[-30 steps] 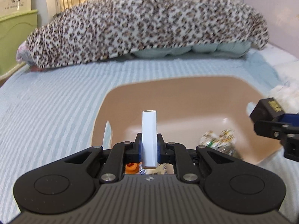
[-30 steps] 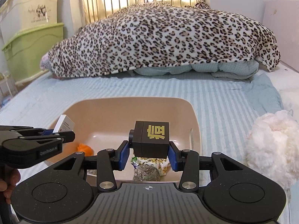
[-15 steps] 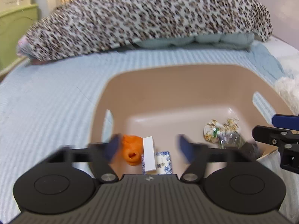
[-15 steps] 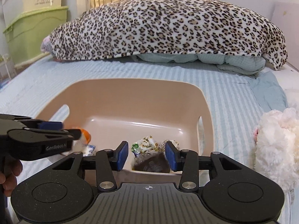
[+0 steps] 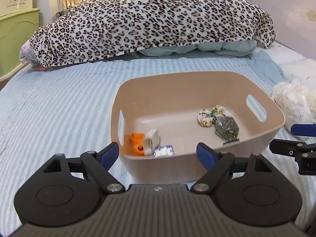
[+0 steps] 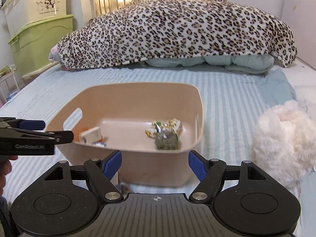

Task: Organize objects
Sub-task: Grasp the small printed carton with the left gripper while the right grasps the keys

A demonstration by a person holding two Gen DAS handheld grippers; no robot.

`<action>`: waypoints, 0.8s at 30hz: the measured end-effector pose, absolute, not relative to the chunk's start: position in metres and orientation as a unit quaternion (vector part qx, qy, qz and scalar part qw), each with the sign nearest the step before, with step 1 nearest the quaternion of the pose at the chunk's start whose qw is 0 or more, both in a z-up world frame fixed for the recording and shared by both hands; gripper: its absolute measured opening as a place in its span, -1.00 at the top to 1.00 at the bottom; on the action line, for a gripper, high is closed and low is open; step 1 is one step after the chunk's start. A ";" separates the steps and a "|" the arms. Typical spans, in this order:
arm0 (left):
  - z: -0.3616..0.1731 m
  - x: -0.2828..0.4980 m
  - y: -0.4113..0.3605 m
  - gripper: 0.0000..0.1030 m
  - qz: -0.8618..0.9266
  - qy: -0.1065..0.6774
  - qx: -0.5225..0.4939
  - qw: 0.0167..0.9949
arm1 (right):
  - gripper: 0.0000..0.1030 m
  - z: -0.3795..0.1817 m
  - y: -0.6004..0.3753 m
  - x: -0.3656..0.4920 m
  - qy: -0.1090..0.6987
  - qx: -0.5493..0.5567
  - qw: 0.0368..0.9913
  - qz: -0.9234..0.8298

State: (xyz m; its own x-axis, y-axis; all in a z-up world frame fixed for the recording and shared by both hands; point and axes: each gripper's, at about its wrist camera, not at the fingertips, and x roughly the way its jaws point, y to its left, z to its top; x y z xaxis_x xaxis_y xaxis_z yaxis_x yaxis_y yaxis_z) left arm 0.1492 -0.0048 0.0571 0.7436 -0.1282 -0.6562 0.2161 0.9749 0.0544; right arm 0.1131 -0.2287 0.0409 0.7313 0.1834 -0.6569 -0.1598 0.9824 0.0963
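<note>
A beige plastic bin (image 5: pixel 177 86) (image 6: pixel 126 90) stands on the striped bed. Inside lie a white box (image 5: pixel 151 141) (image 6: pixel 91 134), an orange item (image 5: pixel 136 142), a small blue-white packet (image 5: pixel 164 151), a wrapped snack bag (image 5: pixel 209 114) (image 6: pixel 164 128) and a dark packet (image 5: pixel 227 127) (image 6: pixel 166 141). My left gripper (image 5: pixel 158 154) is open and empty before the bin's near left rim. My right gripper (image 6: pixel 154 162) is open and empty before the bin's near right rim. The black cube is hidden apart from a dark edge at the rim.
A white fluffy toy (image 6: pixel 284 144) (image 5: pixel 294 98) lies right of the bin. A leopard-print blanket (image 5: pixel 154 19) is heaped at the back. Green and cream storage boxes (image 6: pixel 39 37) stand at the left. Striped bedding (image 5: pixel 59 108) lies left of the bin.
Both grippers opened and let go: the white box and the black cube dropped into the bin. Both grippers then pulled back toward the near rim.
</note>
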 end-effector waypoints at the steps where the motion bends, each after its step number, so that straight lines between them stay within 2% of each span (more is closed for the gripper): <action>1: 0.055 0.147 -0.006 -0.67 -0.092 0.351 0.070 0.929 | -0.49 0.038 -0.230 0.112 0.361 0.015 0.928 0.091; 14: 0.001 0.144 -0.025 -0.67 -0.125 0.429 0.092 0.890 | -0.50 -0.006 -0.228 0.109 0.429 -0.036 0.900 0.071; 24: -0.025 0.158 -0.035 -0.67 -0.136 0.459 0.043 0.877 | -0.49 -0.030 -0.225 0.118 0.460 -0.062 0.884 0.058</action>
